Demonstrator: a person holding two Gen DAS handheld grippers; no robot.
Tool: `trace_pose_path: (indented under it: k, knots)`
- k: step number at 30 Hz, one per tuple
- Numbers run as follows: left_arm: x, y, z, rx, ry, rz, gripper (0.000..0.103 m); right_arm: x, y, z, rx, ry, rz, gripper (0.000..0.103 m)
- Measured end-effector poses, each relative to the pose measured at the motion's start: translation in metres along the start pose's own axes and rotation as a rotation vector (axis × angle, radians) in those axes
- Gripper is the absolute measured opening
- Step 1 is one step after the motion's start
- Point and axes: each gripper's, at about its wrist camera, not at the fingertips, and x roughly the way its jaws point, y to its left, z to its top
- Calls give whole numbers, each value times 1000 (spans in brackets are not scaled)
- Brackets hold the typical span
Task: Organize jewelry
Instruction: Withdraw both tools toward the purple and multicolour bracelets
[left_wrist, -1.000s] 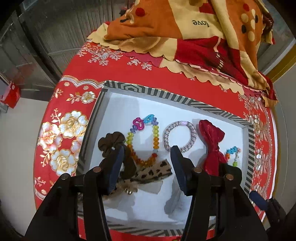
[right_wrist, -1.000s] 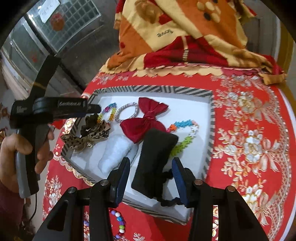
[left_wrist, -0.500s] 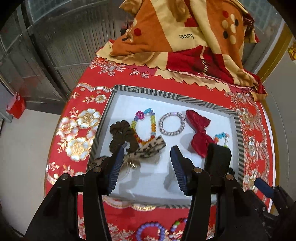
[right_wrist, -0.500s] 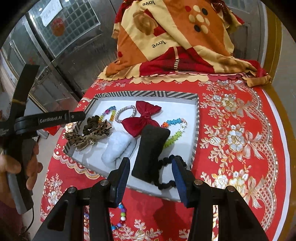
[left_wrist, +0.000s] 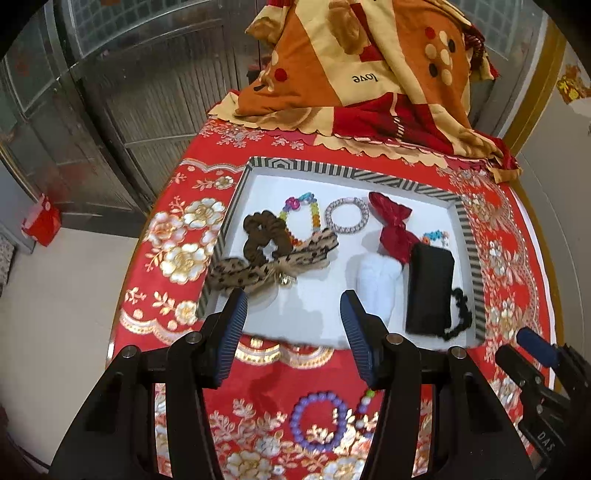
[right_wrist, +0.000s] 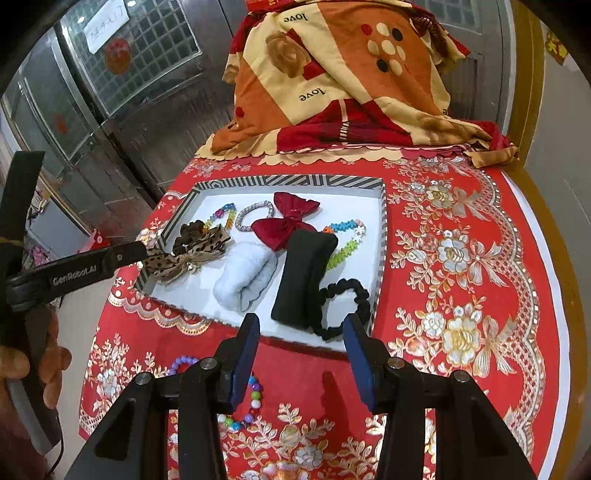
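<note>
Lying lengthwise toward the tongs: black pad (right_wrist: 306, 277).

Both tools are black. The left gripper (left_wrist: 293, 325) and right gripper (right_wrist: 301, 349) each have two ridged dark-blue fingers (left_wrist: 232, 332) with round silver screws behind them. White letters say "GenRobot.AI". Bare skin shows on the hand (right_wrist: 44, 373).

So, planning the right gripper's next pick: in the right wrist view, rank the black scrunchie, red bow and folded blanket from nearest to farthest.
1. Black scrunchie, tray's near right corner, just ahead of the right gripper.
2. Red bow, mid-tray, toward the back.
3. Folded blanket, beyond the tray.
</note>
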Motion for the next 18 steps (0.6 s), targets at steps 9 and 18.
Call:
trace_pose_path:
  k: [9, 18]
  knots:
    - [-12, 9, -32, 13, 16, -4, 52, -8, 14, -27, -16, 25, 1, 45]
    - [-12, 24, -64, 42, 91, -32, 52, 2, 26, -59, -53, 88, 12, 45]
